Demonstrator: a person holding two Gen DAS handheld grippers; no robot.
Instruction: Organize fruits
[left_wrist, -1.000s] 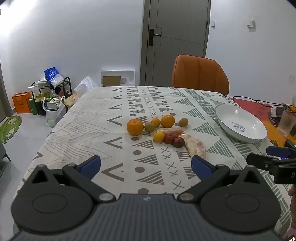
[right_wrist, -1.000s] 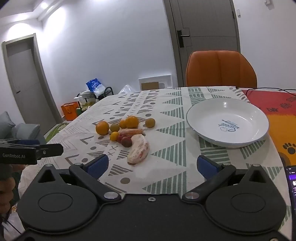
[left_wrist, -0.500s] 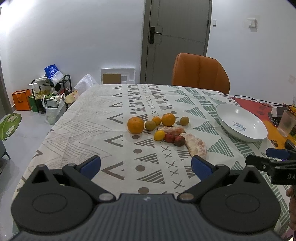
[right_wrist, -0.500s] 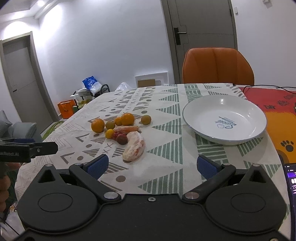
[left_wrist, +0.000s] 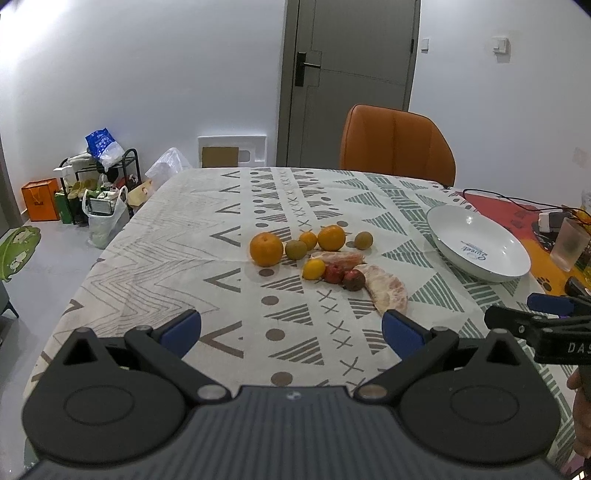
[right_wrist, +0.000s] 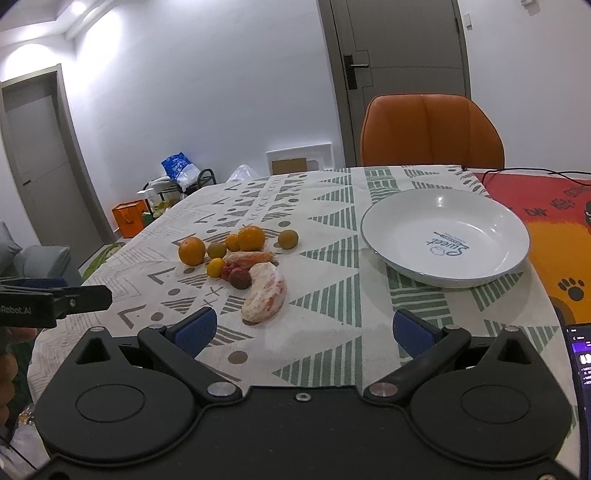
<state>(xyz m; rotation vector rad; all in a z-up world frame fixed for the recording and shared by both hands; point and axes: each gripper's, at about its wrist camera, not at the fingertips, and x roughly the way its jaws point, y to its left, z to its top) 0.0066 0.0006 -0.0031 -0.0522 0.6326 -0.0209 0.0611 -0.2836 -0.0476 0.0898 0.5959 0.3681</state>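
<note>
Basically both grippers wide open, empty: left gripper (left_wrist: 291, 330), right gripper (right_wrist: 304, 330). Fruits (right_wrist: 240, 254) clustered mid-surface, white plate (right_wrist: 445, 236) right of them. Peeled segment (right_wrist: 265, 291) nearest, just ahead-left of right gripper (long axis running near-far, slightly curved).

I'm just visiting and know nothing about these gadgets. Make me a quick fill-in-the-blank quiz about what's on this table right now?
1. The white plate holds ____ fruit.
2. Both the left gripper and the right gripper have their jaws ____.
3. The chair behind the table is coloured ____.
4. The big peeled citrus piece lies on the ____, not on the plate.

Missing words: no; open; orange; tablecloth
</note>
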